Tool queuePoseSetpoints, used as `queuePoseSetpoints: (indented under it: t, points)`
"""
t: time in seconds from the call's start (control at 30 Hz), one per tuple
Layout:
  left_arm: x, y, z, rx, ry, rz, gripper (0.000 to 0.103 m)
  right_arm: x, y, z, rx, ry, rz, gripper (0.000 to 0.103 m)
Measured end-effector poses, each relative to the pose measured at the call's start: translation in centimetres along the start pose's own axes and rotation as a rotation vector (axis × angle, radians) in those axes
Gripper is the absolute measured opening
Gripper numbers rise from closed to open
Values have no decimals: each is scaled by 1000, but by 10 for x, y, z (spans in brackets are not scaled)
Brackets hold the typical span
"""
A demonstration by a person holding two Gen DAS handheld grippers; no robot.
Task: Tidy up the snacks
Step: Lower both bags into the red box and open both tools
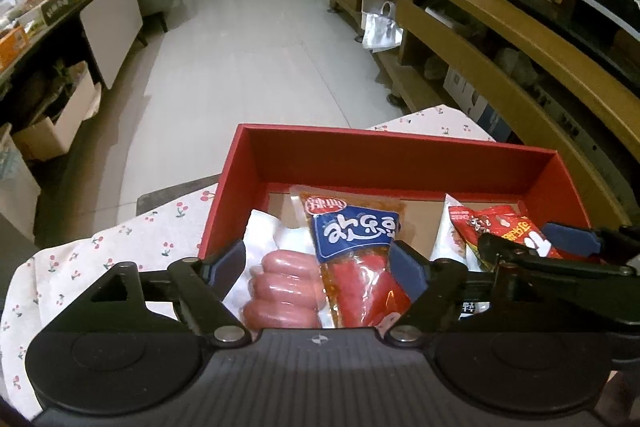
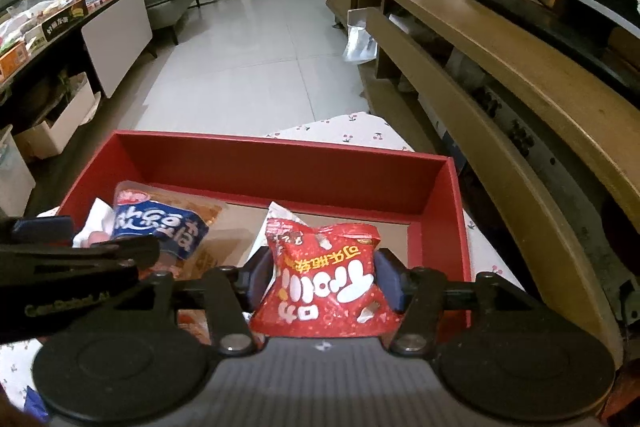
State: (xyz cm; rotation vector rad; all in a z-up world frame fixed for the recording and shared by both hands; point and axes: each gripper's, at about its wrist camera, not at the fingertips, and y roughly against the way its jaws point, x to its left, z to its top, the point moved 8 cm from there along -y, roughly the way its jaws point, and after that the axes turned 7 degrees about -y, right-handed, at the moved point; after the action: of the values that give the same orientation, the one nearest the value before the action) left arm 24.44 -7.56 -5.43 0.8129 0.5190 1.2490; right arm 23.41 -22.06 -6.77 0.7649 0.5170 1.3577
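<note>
Both grippers over the red box (image 1: 400,163), which stands on a cherry-print cloth (image 1: 80,259). The right gripper (image 2: 326,281) is clamped on a red bag (image 2: 326,287): its blue pads press the bag's left and right sides, and the bag stands between them with its crimped top toward the far wall, long axis running near to far. It hangs over the right part of the box, the cardboard floor (image 2: 360,223) bare just beyond it.

The left gripper (image 1: 318,267) stands wide, closed on nothing. Between its fingers lie a blue-label pack (image 1: 352,251) and pink sausages (image 1: 280,291), both in the left part of the box. The pack's long axis runs near to far, slightly tilted, label end farther.

Judgement: the right gripper, being the one loaded, need only lower and release.
</note>
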Motion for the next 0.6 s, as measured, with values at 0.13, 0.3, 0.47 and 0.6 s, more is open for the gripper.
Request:
queuePoseSetpoints:
  t: [0.13,0.3,0.47,0.6]
  points:
    - [2,8,2,-5,11,-7,84,1,6,-2,0,6,7,59]
    - [4,16,0,-2,21,-15,85,3,14,-4,-3,9,17,61]
    - [7,24,-5,3,23,-13,85,6,23,-8,-5,15,22,62]
    - [13,33,-17,18,26,-10,85,9,36,-14,-9,20,39,62]
